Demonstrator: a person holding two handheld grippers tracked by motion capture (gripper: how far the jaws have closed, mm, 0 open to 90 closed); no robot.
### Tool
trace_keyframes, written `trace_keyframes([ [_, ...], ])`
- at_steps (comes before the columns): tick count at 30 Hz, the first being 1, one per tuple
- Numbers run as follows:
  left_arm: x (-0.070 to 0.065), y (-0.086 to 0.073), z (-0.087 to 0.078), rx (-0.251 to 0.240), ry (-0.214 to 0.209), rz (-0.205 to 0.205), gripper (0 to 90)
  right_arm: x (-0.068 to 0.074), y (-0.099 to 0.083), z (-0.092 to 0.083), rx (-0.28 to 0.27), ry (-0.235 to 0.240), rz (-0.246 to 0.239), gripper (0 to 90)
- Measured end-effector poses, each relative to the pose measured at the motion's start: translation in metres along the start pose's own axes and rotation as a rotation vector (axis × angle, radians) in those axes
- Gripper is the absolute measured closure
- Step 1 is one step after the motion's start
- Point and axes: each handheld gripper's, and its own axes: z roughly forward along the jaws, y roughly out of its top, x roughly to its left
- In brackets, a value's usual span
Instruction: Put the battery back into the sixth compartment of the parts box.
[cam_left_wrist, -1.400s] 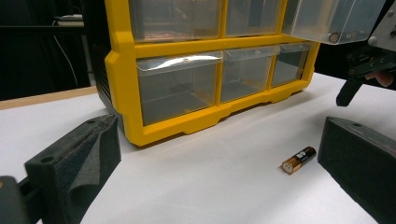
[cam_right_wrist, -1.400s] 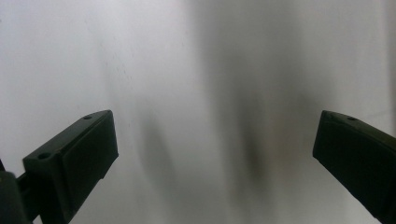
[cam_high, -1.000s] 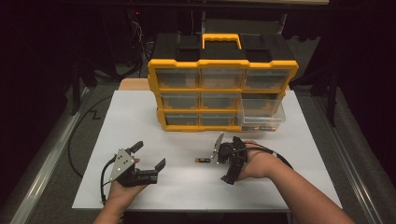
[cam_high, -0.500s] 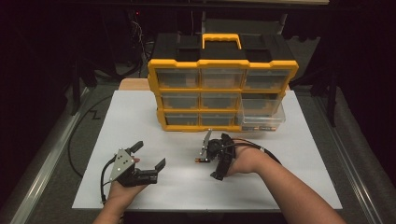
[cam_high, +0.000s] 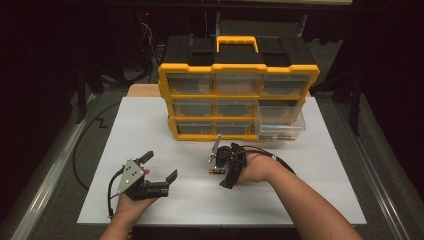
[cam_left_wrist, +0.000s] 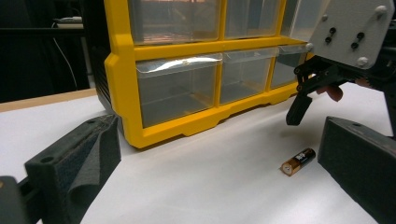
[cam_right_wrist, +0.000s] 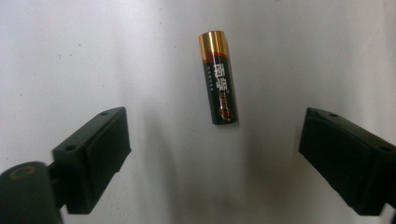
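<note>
Bare forearms, black two-jaw grippers in hand

The left gripper (cam_high: 162, 168) is showing black jaws with matte textured pads (cam_left_wrist: 93, 149), a grey three-cornered plate with dark screw heads and a black cable trailing back. The right gripper (cam_high: 216, 165) is wearing the same grey plate with black and silver screws, a looping black cable, and blocky pads (cam_right_wrist: 98, 144) with small holes.

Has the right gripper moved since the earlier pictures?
Yes. In the high view the right gripper has shifted left across the mat, from below the organizer's right drawers to over the battery.
</note>
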Motion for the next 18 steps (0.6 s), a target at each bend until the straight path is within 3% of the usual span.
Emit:
trace_keyframes([
  [9, -0.0001, 0.0, 0.0002, 0.001, -0.001, 0.001, 0.5, -0.0055, 0.0019, 0.0018, 0.0, 0.034, 0.021, 31.6],
  [18, 0.0, 0.0, 0.0, 0.0, 0.0, 0.0, 0.5, -0.0083, 0.0033, 0.0059, -0.018, 0.027, 0.017, 53.8],
])
